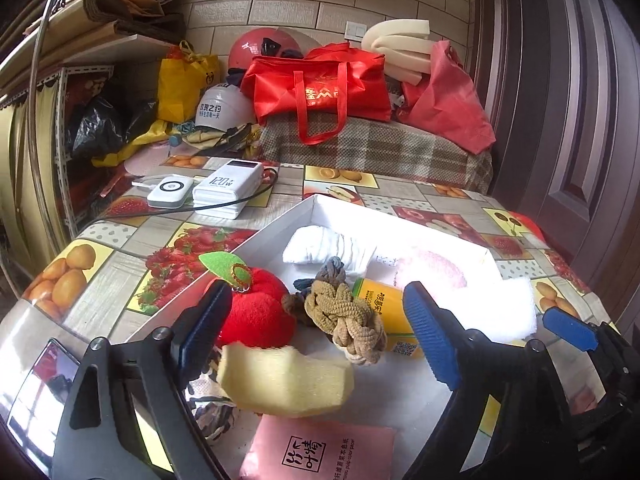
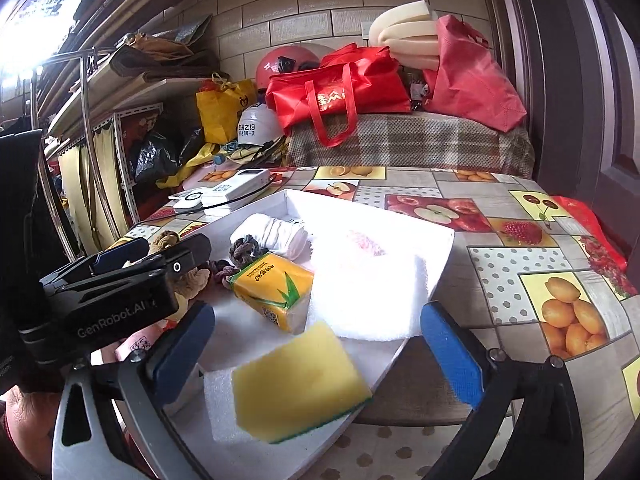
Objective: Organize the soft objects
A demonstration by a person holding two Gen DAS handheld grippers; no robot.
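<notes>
over the near end of the white tray (image 2: 436, 240), both grippers' fingers (image 2: 452, 354) stand released, yellow sponge (image 2: 298, 380) and foam chunk (image 1: 286, 378) apparently just dropped in for sorting

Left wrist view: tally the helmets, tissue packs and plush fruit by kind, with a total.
Helmets: 2, red and white
Tissue packs: 2, yellow and pink
Plush fruit: 1, a red apple
Total: 5

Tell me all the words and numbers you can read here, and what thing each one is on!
"120W": white power bank.
"GenRobot.AI": left gripper, on its black body.
"pulp color paper": pink tissue pack; its Chinese characters I leave unread.
Too small or blurred: white helmet, red bag, yellow tissue pack.
</notes>
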